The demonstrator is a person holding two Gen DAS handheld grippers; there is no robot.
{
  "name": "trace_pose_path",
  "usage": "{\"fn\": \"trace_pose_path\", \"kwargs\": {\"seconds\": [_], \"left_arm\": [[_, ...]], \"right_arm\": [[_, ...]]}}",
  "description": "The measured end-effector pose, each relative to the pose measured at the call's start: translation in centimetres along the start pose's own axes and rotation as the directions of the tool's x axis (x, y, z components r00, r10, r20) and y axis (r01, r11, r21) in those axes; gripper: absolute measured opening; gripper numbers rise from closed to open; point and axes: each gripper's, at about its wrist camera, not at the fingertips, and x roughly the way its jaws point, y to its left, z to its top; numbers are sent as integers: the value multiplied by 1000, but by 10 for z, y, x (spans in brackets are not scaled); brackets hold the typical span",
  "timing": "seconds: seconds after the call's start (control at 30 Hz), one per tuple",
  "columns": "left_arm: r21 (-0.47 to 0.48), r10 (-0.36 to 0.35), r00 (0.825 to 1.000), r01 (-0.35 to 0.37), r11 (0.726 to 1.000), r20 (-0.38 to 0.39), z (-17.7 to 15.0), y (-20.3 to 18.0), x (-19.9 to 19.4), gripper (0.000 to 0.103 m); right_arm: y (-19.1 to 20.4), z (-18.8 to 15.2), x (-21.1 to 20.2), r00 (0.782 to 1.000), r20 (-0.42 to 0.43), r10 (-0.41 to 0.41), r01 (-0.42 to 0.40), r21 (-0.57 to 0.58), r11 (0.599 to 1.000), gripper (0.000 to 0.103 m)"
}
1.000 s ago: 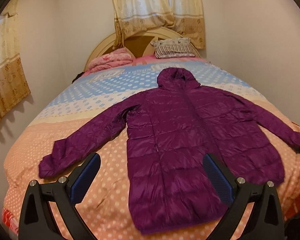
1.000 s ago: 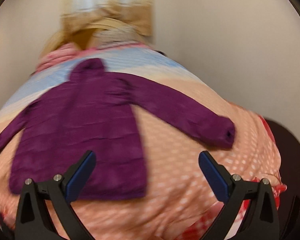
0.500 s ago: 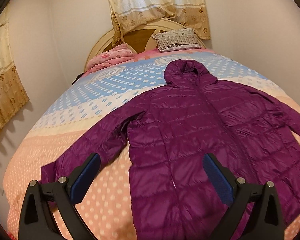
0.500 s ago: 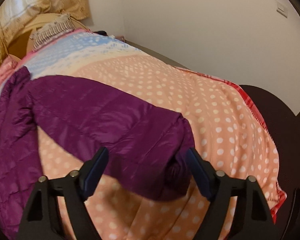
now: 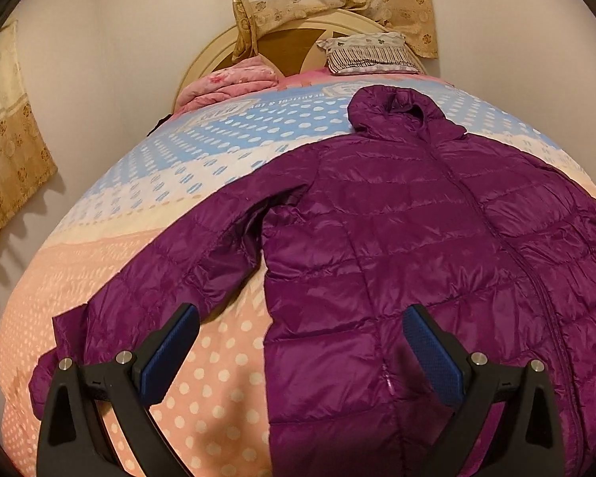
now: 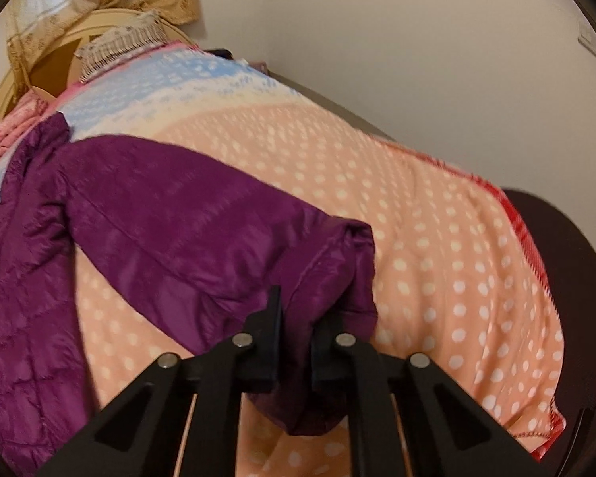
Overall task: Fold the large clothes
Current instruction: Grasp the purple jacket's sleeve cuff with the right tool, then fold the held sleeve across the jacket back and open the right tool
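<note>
On the bed (image 5: 202,389), purple quilted jacket (image 5: 397,246) spread flat; right sleeve cuff (image 6: 337,278) bunched.

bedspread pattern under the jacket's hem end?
Peach with white polka dots on the bedspread; clearest in the left wrist view.

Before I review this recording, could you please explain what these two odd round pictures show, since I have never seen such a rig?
No robot here: a person holds a two-finger claw in each hand, each carrying a fisheye camera looking along its fingers. On the dotted peach and blue bedspread lies a purple quilted hooded jacket, spread flat. The left view shows the left claw open above the bedspread, between sleeve and body, holding nothing. The right view shows the right claw shut on the jacket's sleeve cuff.
</note>
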Motion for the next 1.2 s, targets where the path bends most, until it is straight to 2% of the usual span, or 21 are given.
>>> {"fn": "trace_pose_path", "kwargs": {"seconds": [0.23,0.4,0.5,0.77,0.87,0.93,1.0,1.03,1.1,1.2], "left_arm": [[-21,18,1000,-18,1000,22,16,12,4,102],[-48,36,999,-36,998,7,26,22,17,102],[-84,6,1000,-6,996,-3,31,31,22,102],[-106,34,999,-34,994,0,33,49,26,102],[-110,45,999,-46,993,-12,33,54,30,102],[-107,41,999,-42,993,-14,34,54,31,102],[-101,39,999,-39,994,-6,35,53,28,102],[-98,36,999,-36,995,-4,36,51,27,102],[-98,17,1000,-17,995,2,41,43,24,102],[-100,-24,1000,25,995,10,49,24,19,102]], "right_arm": [[62,31,-31,992,103,77,-66,-103,992,11],[131,44,-52,974,157,166,-128,-225,966,11],[177,47,-55,960,172,221,-166,-285,944,11],[302,5,-33,933,137,333,-237,-461,855,11],[329,-13,-18,924,92,370,-280,-495,823,13],[335,-25,-12,919,67,388,-302,-513,804,23],[329,-33,-9,912,43,408,-331,-513,792,81],[323,-36,-12,908,46,417,-338,-510,791,85],[310,-39,-23,909,76,411,-315,-519,794,85],[273,-30,-41,893,119,433,-328,-486,810,85]]}}
